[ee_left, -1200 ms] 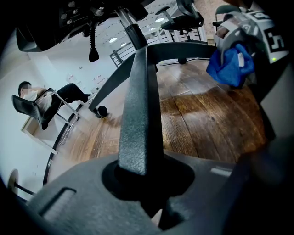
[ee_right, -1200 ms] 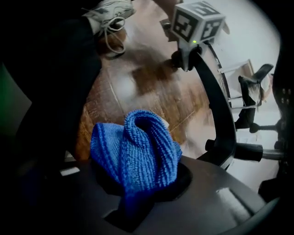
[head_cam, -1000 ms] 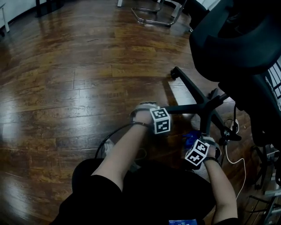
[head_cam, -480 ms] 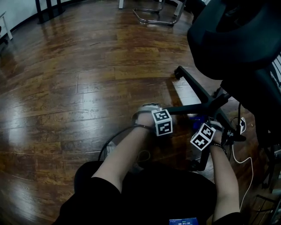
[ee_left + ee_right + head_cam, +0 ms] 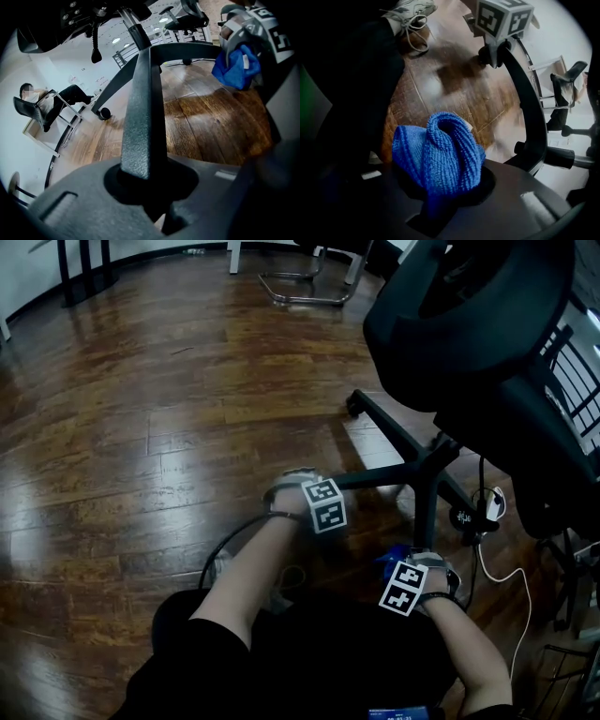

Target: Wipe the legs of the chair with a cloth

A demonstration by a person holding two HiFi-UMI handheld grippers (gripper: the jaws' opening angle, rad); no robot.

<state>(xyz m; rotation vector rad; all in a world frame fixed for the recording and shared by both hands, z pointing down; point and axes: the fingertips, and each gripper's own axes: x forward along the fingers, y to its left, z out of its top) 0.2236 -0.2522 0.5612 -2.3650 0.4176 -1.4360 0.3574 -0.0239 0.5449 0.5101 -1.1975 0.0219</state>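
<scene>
Glossy dark wooden floor [image 5: 141,427] with glare, white wall [image 5: 23,273], chrome chair frame [image 5: 314,302] beyond.

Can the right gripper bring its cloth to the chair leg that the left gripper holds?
Probably yes. The right gripper with the cloth is beside that leg, with only bare floor between; the left gripper clamps only a short part.
</scene>
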